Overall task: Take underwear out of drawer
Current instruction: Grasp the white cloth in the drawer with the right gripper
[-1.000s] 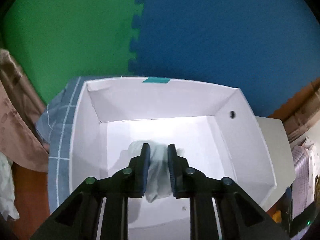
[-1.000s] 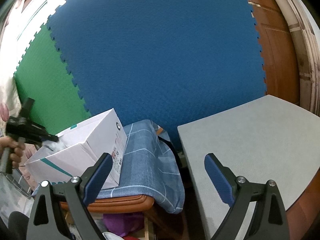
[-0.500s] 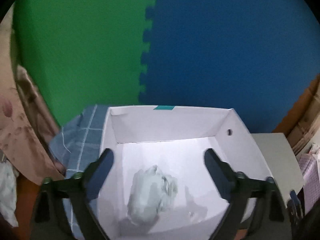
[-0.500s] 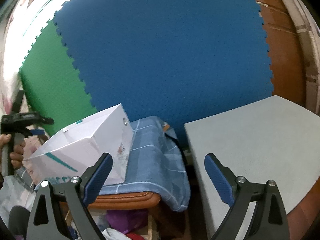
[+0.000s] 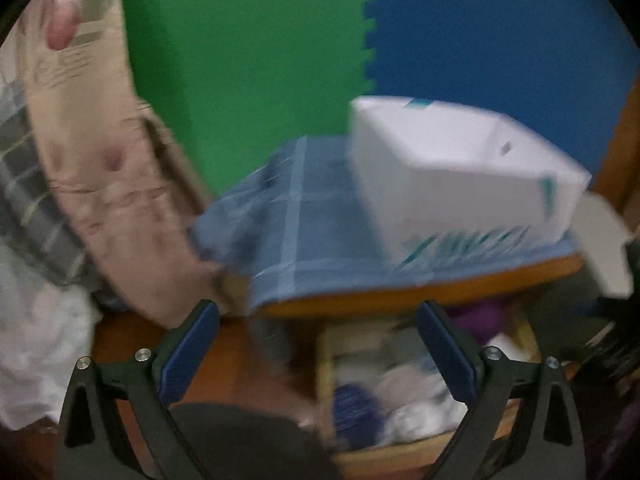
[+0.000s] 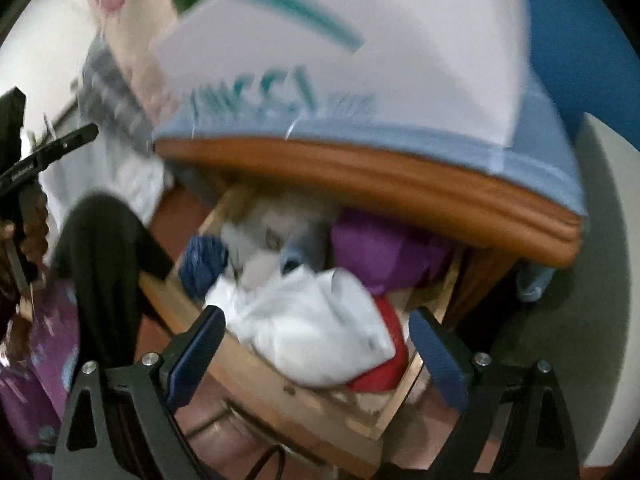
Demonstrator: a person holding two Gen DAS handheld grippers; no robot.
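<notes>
White box (image 5: 460,184) with teal lettering and stripes sits on a blue cloth (image 5: 312,232) checked with pale lines, over an orange-brown tabletop edge (image 6: 360,172). The wall mat is 2 colours, green (image 5: 240,60) and blue (image 5: 500,32); both grippers have black frames with blue pads (image 6: 196,350). The pale wooden drawer (image 6: 280,388) holds white (image 6: 316,320), purple (image 6: 384,252), red (image 6: 386,372) and dark blue (image 6: 202,260) fabrics.

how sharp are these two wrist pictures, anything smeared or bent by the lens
Left wrist view: heavy motion blur smears the white box and the open drawer; only the left gripper is crisp.
Right wrist view: the box lettering and white garment are streaked, the table edge bows from fisheye, and the right gripper stays sharp.
</notes>
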